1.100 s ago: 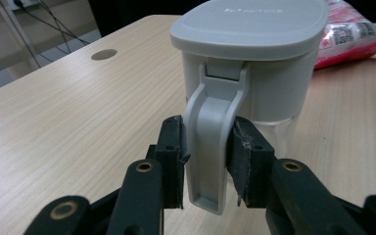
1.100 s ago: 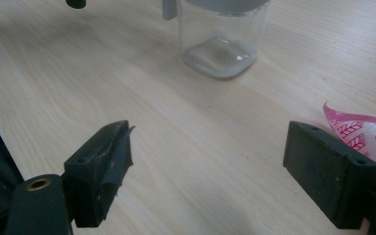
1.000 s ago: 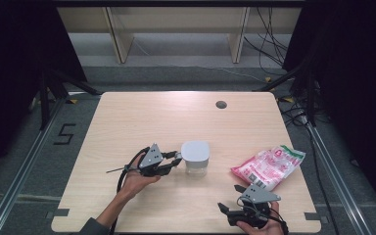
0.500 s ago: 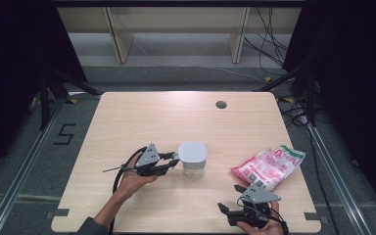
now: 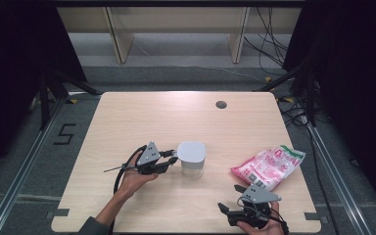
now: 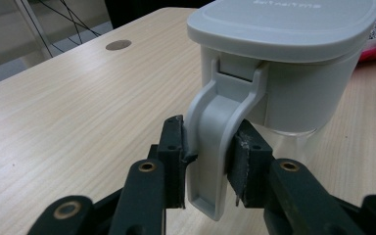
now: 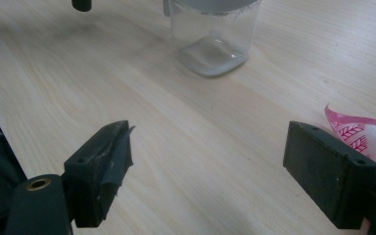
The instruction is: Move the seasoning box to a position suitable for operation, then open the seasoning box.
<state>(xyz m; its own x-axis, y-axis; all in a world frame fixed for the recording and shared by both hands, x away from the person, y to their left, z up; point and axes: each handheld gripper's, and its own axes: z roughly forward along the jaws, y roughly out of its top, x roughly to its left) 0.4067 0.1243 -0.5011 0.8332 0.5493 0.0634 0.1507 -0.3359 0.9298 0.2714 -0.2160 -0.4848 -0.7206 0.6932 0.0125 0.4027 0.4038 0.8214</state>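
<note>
A clear plastic container (image 5: pixel 192 157) with a grey lid (image 6: pixel 284 24) stands upright near the table's middle. A grey latch (image 6: pixel 215 142) hangs down from the lid's side. My left gripper (image 6: pixel 209 161) is shut on that latch, one black jaw on either side; from above it (image 5: pixel 172 157) lies just left of the container. My right gripper (image 5: pixel 230 198) is low at the front right of the table, open, with bare wood between its jaws (image 7: pixel 208 166). It faces the container (image 7: pixel 210 36), which looks empty.
A pink and white printed bag (image 5: pixel 269 166) lies at the right, close to my right gripper's outer jaw (image 7: pixel 367 137). A dark round hole (image 5: pixel 221 104) sits in the wooden table (image 5: pixel 127 117) at the back. The table's front edge is right behind my right hand.
The left gripper and the container it holds by the latch have shifted slightly to the left. The right gripper has stayed in place.
</note>
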